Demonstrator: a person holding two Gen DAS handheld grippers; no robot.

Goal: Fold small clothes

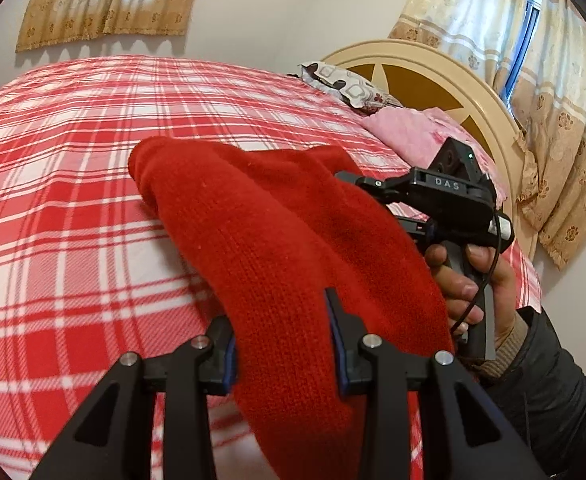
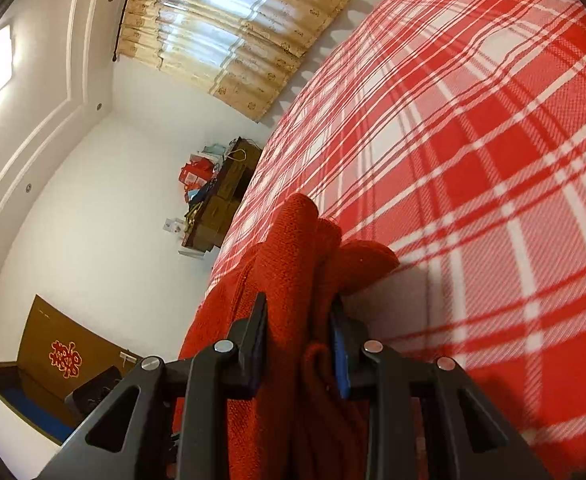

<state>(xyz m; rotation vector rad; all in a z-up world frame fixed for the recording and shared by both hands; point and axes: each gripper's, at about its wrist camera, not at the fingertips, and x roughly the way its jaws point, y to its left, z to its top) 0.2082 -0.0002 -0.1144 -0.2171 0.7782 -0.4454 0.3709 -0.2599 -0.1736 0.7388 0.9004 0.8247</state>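
Got the red knit sweater [image 1: 277,240] pinched in both my left gripper [image 1: 285,344] and right gripper [image 2: 299,344], lifted above the plaid bed [image 1: 73,184], its length trailing away toward the far end.

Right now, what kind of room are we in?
Most likely a bedroom. There is a bed with a red plaid blanket, a round cream headboard with a pillow by it, and curtains at the windows.

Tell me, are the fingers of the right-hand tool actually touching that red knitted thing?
Touching. The right wrist view shows the red knitted garment bunched between both fingers of the right gripper, pressed against their pads.
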